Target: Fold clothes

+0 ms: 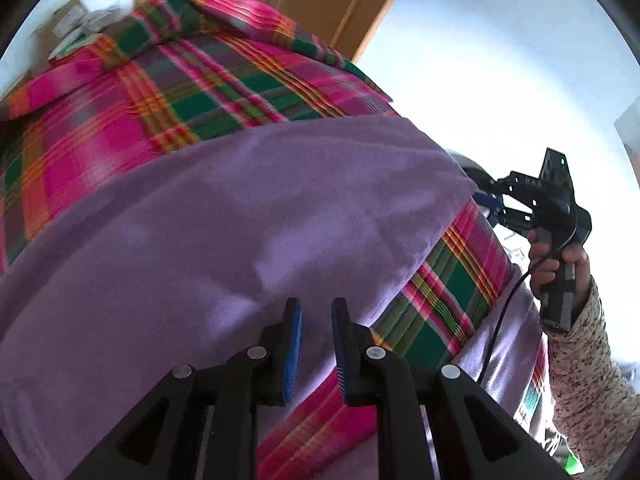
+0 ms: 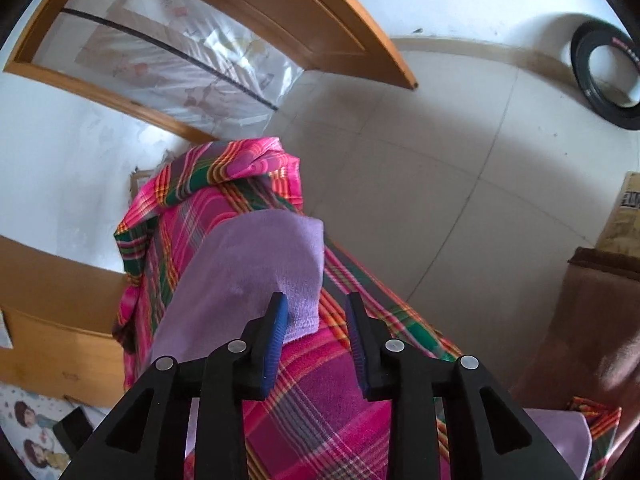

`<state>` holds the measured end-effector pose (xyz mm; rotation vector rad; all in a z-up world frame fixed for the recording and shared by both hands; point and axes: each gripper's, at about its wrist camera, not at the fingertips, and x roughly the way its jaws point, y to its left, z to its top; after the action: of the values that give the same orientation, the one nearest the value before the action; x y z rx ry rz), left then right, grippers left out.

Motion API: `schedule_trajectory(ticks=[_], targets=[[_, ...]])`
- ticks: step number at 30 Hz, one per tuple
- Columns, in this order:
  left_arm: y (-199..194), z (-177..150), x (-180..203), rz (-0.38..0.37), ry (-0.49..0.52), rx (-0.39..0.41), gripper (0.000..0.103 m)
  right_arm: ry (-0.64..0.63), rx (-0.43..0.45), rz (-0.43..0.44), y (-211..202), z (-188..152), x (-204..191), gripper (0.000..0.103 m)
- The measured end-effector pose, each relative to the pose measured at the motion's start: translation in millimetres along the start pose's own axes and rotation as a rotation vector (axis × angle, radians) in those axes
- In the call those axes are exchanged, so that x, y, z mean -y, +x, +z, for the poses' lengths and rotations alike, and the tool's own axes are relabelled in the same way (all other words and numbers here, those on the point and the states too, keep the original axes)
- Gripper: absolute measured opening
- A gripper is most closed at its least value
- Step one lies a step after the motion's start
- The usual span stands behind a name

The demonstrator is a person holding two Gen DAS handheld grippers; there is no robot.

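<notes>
While both tongs, left (image 1: pixel 316 344) and right (image 2: pixel 316 340), stand apart and empty over the plaid garment (image 1: pixel 200 92), they should pinch matching corners of its purple lining (image 1: pixel 240 220) evenly

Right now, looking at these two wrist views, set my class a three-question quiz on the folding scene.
1. True or false: the left gripper is shut on cloth.
2. What lies on the plaid cloth: A a lilac towel, B a white shirt, C jeans?
3. What round black thing leans against the wall in the right wrist view?

Key: 1 false, both grippers open and empty; 2 A; 3 a tyre.
</notes>
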<state>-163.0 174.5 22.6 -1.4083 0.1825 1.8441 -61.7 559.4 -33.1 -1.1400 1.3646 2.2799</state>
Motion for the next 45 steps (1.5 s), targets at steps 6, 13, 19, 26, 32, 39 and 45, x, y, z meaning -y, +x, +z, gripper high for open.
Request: schedule_trajectory(ticks=[6,13,19,26,32,39,45], targets=[[-69.8,-26.6,-15.3,0.030,-0.060,0.113,0.016,-0.095,0.087,0.001,-44.3,-14.1,-28.5,0.033],[-150.4,-76.7,-56.1,0.100,-0.209,0.226,0.020,-0.372,0.178,0.090,-124.3,-51.6,-102.5,0.033],[-178.4,-136.1,-96.8,0.144,-0.341,0.259,0.020,-0.565,0.036,0.146,-113.7,-110.4,-159.4,0.033],[-179.6,-202.9,-153.5,0.160,-0.522,0.246,0.020,-0.779,-0.204,0.155,-29.5,-218.3,-191.6,0.033],[-188.6,-214.6,-193.2,0.187,-0.596,0.288,0.020,-0.911,-0.220,0.134,9.1,-254.1,-225.1,0.033],[-179.9,-194.0,-256.5,0.194,-0.693,0.304,0.020,-0.977,-0.228,0.040,65.9,-244.5,-274.1,0.033],[-171.0,-176.7,-299.4,0.198,-0.748,0.301,0.020,-1.050,-0.257,-0.013,123.5,-246.5,-315.7,0.033]])
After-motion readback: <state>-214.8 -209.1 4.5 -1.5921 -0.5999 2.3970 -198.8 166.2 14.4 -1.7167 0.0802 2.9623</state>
